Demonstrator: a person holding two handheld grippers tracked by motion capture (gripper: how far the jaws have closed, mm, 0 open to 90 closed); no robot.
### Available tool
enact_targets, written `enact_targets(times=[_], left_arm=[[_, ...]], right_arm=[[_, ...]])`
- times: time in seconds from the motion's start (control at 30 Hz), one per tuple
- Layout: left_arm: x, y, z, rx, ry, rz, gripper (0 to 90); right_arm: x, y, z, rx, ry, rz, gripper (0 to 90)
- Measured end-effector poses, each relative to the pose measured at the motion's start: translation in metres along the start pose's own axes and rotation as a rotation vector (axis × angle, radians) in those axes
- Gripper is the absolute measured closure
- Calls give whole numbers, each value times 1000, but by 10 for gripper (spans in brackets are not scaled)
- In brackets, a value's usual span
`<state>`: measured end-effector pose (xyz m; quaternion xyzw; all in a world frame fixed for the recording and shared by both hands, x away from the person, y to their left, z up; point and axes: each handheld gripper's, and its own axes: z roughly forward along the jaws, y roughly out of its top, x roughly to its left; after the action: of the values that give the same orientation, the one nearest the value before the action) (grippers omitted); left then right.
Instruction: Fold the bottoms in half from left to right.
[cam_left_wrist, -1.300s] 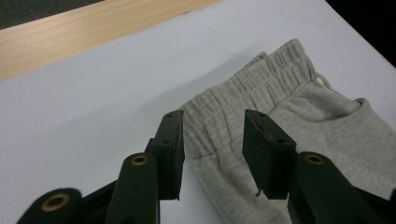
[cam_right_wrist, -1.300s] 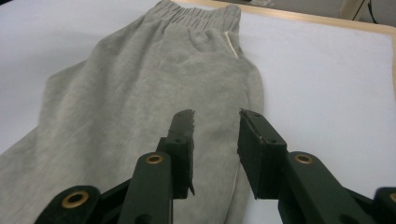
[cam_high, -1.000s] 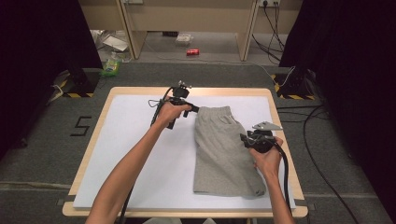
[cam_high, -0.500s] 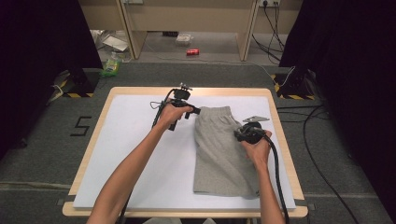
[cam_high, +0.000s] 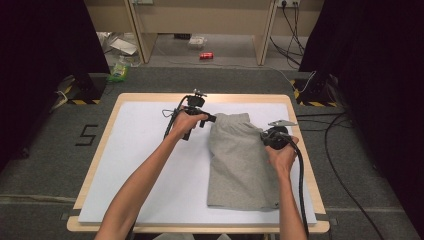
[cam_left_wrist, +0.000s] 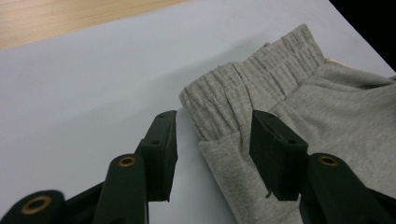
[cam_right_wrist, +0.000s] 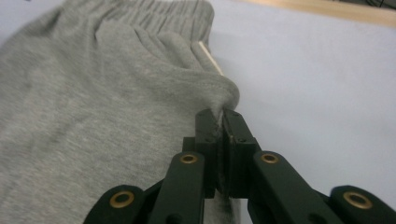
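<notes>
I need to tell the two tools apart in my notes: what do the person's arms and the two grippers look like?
Both forearms are bare, no sleeves showing. The left gripper and right gripper are black, each with two flat-padded black jaws on links with brass-coloured pivots. The right one carries a grey three-cornered plate. A black cable trails from it.

Grey carpet floor (cam_high: 60, 165); black curtains (cam_high: 45, 50); wooden furniture (cam_high: 200, 20); cables (cam_high: 345, 165); red can (cam_high: 206, 55)

Soft grey marl jersey shorts (cam_high: 241, 160) with a ribbed waistband lie on a smooth matt white sheet (cam_high: 150, 165) over the pale wooden worktop (cam_high: 100, 155).
</notes>
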<state>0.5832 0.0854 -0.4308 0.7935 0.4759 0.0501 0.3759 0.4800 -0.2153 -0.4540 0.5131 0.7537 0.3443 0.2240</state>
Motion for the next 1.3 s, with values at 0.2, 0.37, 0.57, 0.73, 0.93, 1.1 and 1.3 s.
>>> enact_targets(times=[0.2,0.37,0.57,0.73,0.93,1.1,1.3], left_arm=[[-5,0,4,1,-7,2,505],[-6,0,7,11,-3,5,495],[-6,-1,10,11,12,-6,479],[-6,-3,18,26,15,-14,475],[-9,-8,31,46,35,-9,480],[-9,-10,37,57,53,-9,484],[-12,-12,44,65,79,18,501]], right_arm=[[0,-4,7,56,-71,12,642],[7,2,-19,-28,-51,2,592],[31,-6,-41,-67,22,-44,567],[54,-17,-53,-80,83,-77,565],[78,-28,-67,-81,147,-117,563],[98,-39,-78,-79,201,-138,557],[126,-63,-82,-54,274,-192,552]])
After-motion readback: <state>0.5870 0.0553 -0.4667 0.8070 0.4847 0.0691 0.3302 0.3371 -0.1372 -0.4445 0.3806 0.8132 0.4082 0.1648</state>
